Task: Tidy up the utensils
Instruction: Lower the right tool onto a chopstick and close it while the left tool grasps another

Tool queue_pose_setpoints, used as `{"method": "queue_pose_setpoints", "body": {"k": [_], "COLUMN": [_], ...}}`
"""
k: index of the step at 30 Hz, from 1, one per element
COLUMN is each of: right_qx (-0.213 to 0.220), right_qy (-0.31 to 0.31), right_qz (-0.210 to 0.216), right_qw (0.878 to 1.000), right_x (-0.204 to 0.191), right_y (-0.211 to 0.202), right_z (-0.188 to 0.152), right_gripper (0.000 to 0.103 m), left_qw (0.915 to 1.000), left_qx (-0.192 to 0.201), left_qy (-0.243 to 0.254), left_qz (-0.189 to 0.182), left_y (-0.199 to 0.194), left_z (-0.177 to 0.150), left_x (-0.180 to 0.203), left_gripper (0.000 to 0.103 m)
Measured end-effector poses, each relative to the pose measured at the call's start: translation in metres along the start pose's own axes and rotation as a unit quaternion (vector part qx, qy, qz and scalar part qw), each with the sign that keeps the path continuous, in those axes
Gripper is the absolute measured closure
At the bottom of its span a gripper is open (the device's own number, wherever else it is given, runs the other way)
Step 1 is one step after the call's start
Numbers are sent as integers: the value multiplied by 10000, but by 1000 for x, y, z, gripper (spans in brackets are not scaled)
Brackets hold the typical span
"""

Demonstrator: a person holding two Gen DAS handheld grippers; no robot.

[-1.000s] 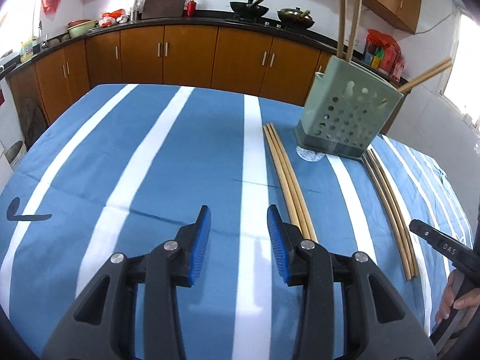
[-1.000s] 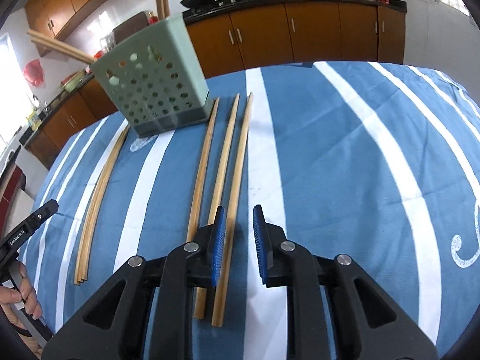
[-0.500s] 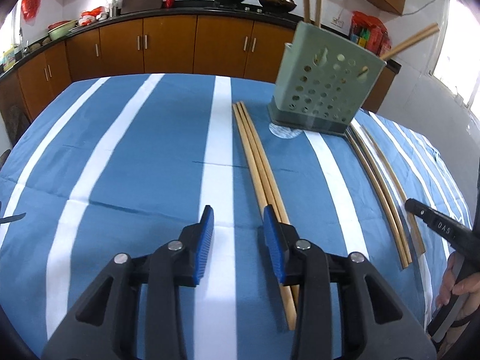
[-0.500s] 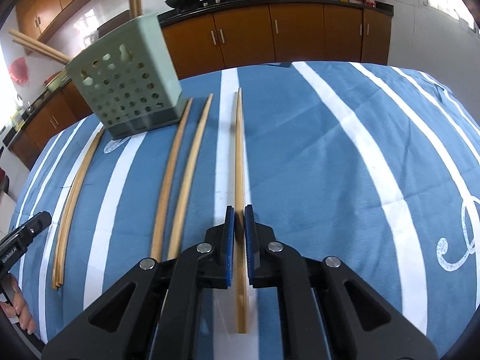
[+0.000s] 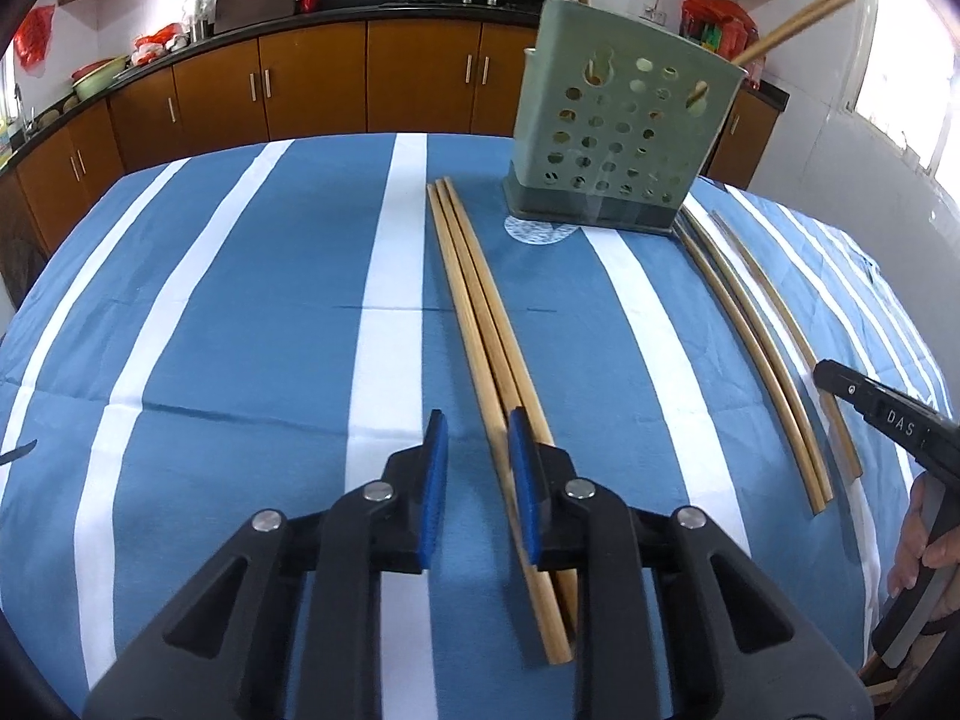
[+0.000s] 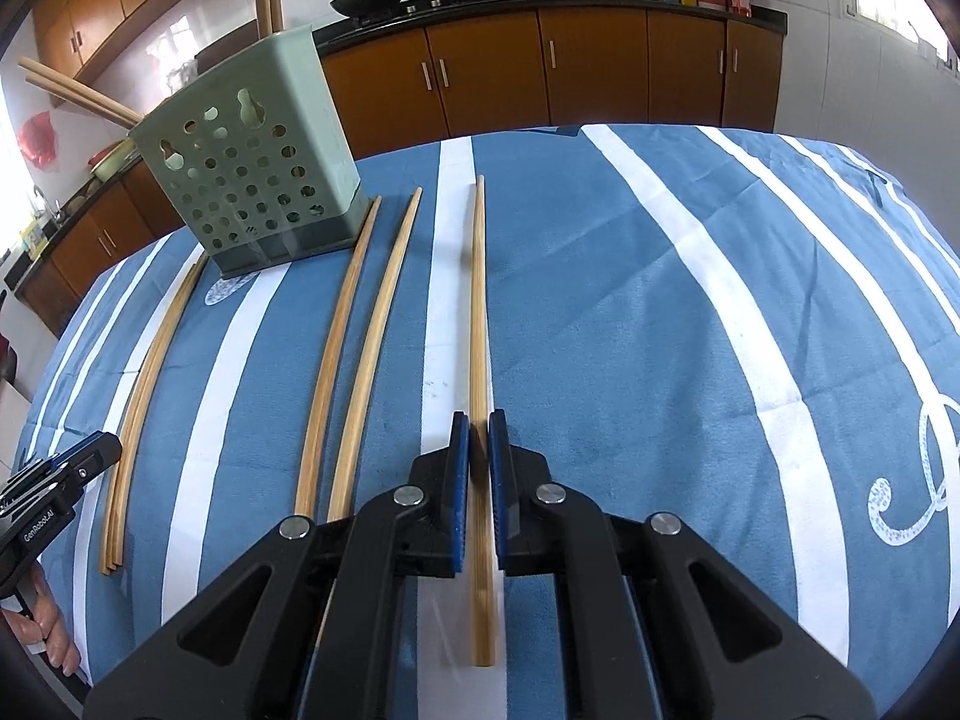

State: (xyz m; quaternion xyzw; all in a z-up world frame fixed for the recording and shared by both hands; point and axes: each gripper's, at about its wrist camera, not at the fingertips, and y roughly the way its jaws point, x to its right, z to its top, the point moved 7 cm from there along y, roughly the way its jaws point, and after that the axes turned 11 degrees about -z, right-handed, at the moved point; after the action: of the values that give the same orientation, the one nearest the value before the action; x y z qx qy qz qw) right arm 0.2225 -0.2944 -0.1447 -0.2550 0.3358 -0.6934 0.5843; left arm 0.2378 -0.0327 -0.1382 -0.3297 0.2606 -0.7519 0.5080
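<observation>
Three wooden chopsticks [image 5: 474,300] lie side by side on the blue striped tablecloth [image 5: 252,300]. My left gripper [image 5: 477,456] hangs over their near ends. Its jaws are closing, with the leftmost chopstick in the gap and the blue pads [image 5: 437,456] still clear of it. My right gripper [image 6: 478,438] is shut on a single chopstick [image 6: 478,300] near its near end. Two more chopsticks [image 6: 360,348] lie to its left. The green perforated holder [image 5: 618,138] [image 6: 252,162] stands at the back with several chopsticks sticking out of it.
A thin bundle of chopsticks [image 6: 150,372] lies at the far left of the right wrist view. Curved-looking chopsticks [image 5: 750,330] lie right of the holder in the left wrist view. A hand [image 5: 924,546] shows at that view's right edge. Brown kitchen cabinets [image 5: 312,84] stand behind the table.
My left gripper slid right over the three chopsticks and its jaws narrowed. My right gripper shut on the rightmost chopstick, which now lies apart from the other two.
</observation>
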Motion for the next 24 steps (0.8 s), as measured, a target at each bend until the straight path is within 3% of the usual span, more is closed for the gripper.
{"method": "queue_pose_setpoints", "body": {"k": [5,16,24], "right_qx": [-8,29,27], "right_qy": [-89,-175,-123], "right_qz": [27,-67,-171], "right_qw": [10000,9998,9998], "right_x": [-4,-2,5], "right_y": [-1,2,5], "right_z": [-1,4,7], "right_gripper": [95,95,95], "left_qw": [9999,9964,9963], "left_qx": [-86,9,67], "left_qy": [-26,-430,-542], "left_qz": [133,730,662], "left_y": [3,-4,-8], "left_z": [-2,18,20], "left_x": [-1,-67,-85], "left_gripper": [93,95,91]}}
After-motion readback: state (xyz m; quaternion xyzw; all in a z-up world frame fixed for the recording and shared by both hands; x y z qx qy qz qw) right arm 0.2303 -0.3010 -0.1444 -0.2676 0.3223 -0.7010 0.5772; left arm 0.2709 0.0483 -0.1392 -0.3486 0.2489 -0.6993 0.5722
